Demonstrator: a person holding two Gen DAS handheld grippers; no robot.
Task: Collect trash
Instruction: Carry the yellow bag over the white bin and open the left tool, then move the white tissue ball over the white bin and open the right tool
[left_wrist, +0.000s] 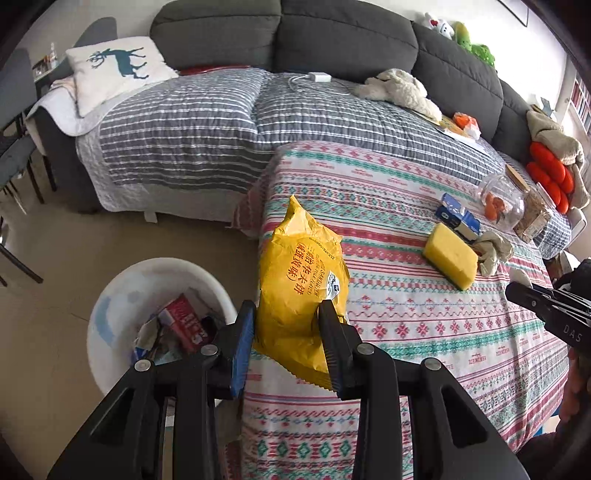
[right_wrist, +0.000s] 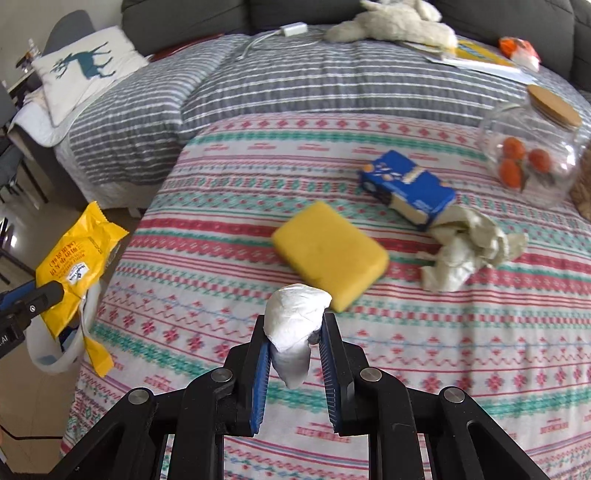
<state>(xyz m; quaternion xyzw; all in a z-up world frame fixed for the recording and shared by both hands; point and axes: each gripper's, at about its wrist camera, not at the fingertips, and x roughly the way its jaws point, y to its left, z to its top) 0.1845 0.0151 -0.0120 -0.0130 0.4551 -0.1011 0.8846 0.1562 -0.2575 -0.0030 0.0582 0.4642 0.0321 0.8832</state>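
Left tool (left_wrist: 286, 314) grips the yellow snack wrapper (left_wrist: 301, 288) just right of the white bin (left_wrist: 110, 295) — which already holds trash. Right tool (right_wrist: 294, 325) pinches a white tissue wad (right_wrist: 295, 314) above the counter (right_wrist: 443, 369). Farther off, crumpled paper (right_wrist: 469, 251) and blue box (right_wrist: 408, 190) remain.

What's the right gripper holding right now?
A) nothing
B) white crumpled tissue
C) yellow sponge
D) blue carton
B: the right gripper is shut on the white crumpled tissue, while the yellow sponge and blue carton lie apart from it on the patterned cloth.
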